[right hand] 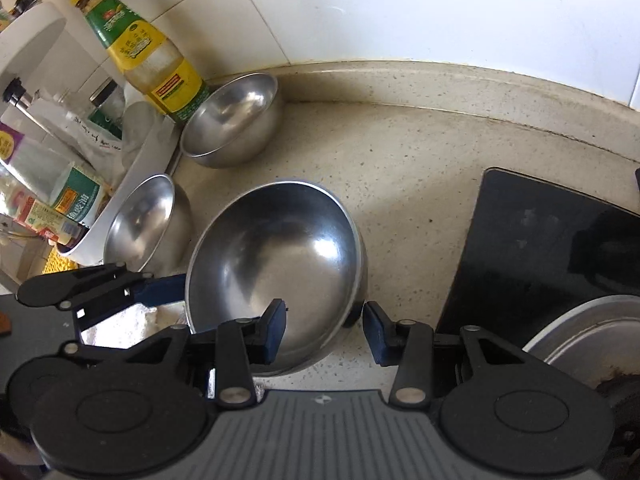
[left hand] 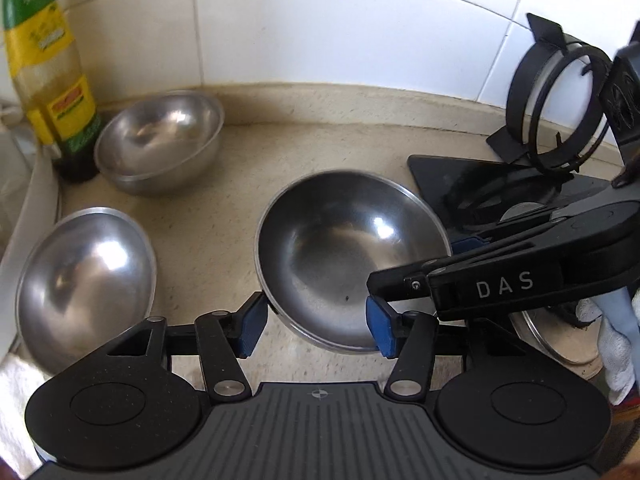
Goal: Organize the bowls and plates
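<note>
both grippers stand open astride the near rim of the big steel bowl (right hand: 276,268) on the counter (right hand: 400,184), the left gripper (left hand: 316,326) and right gripper (right hand: 325,330) each with one pad inside the wall and one outside. thin, stiff and probably light, it looks slick, so pinch the rim squarely. two smaller bowls (left hand: 160,144) sit beyond.

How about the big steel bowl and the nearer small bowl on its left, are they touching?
Apart. The left wrist view shows a plain strip of bare countertop between the big steel bowl and the nearer small bowl.
</note>
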Available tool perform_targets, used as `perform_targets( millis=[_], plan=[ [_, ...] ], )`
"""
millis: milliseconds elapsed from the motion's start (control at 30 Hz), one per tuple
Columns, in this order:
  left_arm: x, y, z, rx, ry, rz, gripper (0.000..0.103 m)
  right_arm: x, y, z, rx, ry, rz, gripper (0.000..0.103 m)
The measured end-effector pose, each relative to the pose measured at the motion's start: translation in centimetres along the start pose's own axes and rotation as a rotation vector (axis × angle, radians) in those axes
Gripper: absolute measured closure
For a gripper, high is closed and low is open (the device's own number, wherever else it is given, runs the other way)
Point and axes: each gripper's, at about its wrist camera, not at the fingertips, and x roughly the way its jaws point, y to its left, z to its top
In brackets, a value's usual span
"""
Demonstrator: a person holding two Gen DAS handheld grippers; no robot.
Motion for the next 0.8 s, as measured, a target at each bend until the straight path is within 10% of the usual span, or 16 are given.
perform_targets(
  millis=[433, 800],
  plan=[
    [-7.5, 0.9, -2.6, -0.016, -0.179, 0.248, 0.02, -6.9, 3.5, -1.4, -0.105, -0.158, -0.037, 0.052],
    [-9.4, 6.7, -3.5, -0.105, -0.173, 0.384, 0.016, -4.9, 9.5, 2.0, -0.258, -0.137, 0.0, 0.051]
  ],
)
